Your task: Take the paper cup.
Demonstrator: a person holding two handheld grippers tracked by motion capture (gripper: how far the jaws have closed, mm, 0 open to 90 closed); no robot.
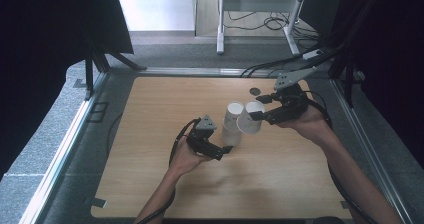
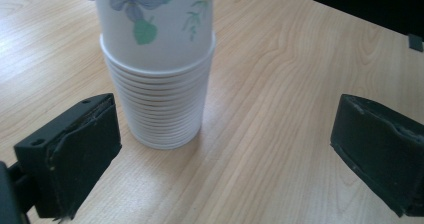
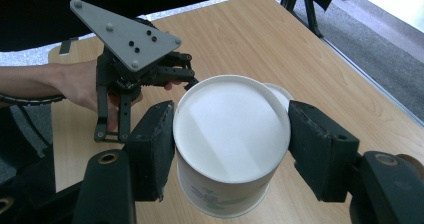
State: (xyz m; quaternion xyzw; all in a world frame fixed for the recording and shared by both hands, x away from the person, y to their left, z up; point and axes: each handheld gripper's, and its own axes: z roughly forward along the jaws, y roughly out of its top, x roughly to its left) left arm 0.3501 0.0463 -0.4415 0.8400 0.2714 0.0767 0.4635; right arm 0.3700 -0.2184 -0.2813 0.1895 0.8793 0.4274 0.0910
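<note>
The right gripper [image 3: 231, 149] clamps a paper cup [image 3: 230, 144] between its jaws — left gripper [image 3: 132, 79] beyond.

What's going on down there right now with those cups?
Right tongs shut on single white paper cup, lifted off. Left tongs open beside stack of white floral paper cups, not touching. Wooden table unobstructed.

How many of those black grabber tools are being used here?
2: the left gripper is open beside the stack of cups; the right gripper grips a single cup.
</note>
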